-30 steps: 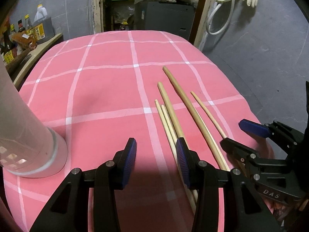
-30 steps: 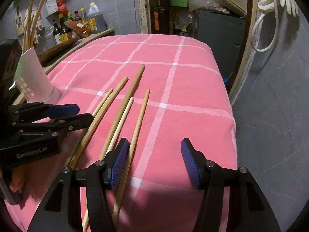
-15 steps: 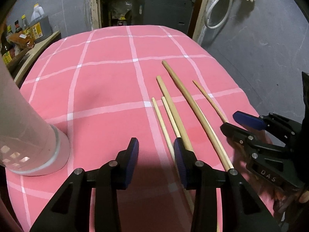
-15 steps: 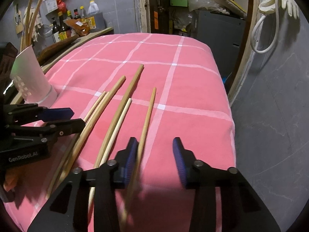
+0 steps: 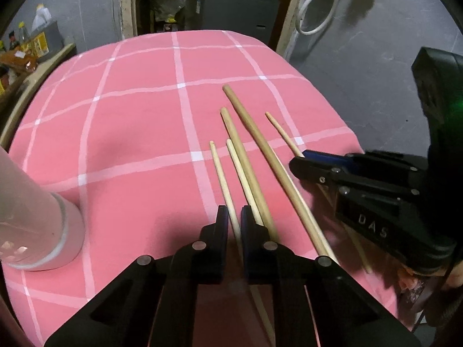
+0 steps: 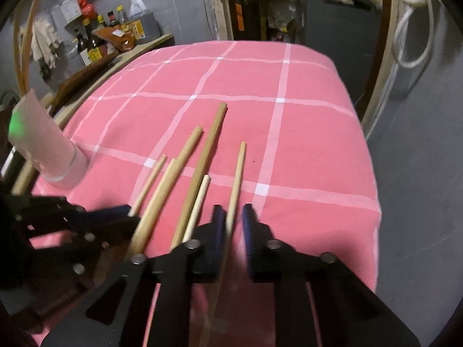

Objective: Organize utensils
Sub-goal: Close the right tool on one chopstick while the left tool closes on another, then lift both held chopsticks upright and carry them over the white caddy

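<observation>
While a pink checked tablecloth (image 5: pixel 130 121) covers the table and fills most of both views, a pale cylindrical holder (image 5: pixel 34 225) stands upright at its left edge, well apart from the wooden sticks. Behind the table a shelf of bottles (image 6: pixel 110 37) lines the grey wall at the left, and a dark cabinet (image 5: pixel 237 14) sits in the doorway beyond the far edge.

Several wooden sticks lie fanned out on the cloth's near right part, their far ends pointing away. The longest thick stick (image 5: pixel 260 147) runs diagonally, with a second thick stick (image 5: pixel 240 156) just to its left.

The left gripper (image 5: pixel 233 217) points down at the cloth with its jaws clenched on the thin leftmost chopstick (image 5: pixel 221 176), which passes between the blue pads and runs on beneath the gripper. A second thin chopstick (image 5: pixel 238 164) lies just beside the right pad, touching or nearly touching the thick stick next to it.

The right gripper (image 6: pixel 233 219) is likewise clamped on the rightmost chopstick (image 6: pixel 237 179), the slim one lying apart from the others; its near part is blurred between the pads. From the left wrist view the same gripper shows side-on over that stick. A short pale stick (image 6: pixel 199 199) lies just left of the right gripper's left finger.
</observation>
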`<state>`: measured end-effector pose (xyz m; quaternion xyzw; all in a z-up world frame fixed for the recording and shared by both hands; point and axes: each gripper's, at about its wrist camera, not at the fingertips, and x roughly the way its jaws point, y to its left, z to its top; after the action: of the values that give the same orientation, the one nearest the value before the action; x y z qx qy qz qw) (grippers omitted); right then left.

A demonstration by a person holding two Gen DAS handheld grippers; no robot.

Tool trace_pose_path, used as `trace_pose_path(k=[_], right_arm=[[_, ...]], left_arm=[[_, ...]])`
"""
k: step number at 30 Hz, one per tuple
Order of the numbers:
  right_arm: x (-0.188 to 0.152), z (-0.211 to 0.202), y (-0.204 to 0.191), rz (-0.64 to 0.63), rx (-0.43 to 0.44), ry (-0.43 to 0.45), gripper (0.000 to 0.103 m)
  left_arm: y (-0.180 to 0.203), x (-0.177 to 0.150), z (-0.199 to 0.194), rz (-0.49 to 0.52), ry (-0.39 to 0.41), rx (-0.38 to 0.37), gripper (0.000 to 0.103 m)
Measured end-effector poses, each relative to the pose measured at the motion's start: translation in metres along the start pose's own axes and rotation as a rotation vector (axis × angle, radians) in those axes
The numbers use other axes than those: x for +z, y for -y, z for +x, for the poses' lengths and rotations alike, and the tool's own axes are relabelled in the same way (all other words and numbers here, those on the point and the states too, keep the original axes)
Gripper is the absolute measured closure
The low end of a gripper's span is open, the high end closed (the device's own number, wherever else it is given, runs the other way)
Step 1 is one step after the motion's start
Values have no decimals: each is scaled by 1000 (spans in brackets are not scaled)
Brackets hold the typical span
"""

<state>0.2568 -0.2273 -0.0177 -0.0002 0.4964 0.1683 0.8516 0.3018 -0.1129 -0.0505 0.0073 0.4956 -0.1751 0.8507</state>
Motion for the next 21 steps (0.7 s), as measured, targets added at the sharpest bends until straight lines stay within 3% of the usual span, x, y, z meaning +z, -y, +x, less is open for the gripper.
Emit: trace_pose_path(k=[6,12,18,21], right_arm=[[-3,-4,12,123,86,16,100],[-18,-28,8,169,133,134,100],[-34,-71,-13,145,184,367,100],[-38,-86,-29,109,166,480,100]], left_arm=[[-17,-3,-6,-87,0,-84,101],[-16,-12,-23,-96,56,-89,101],[-13,-27,-61,-83,227,-124,101],[-13,-28,-84,-90,339,-147,101]])
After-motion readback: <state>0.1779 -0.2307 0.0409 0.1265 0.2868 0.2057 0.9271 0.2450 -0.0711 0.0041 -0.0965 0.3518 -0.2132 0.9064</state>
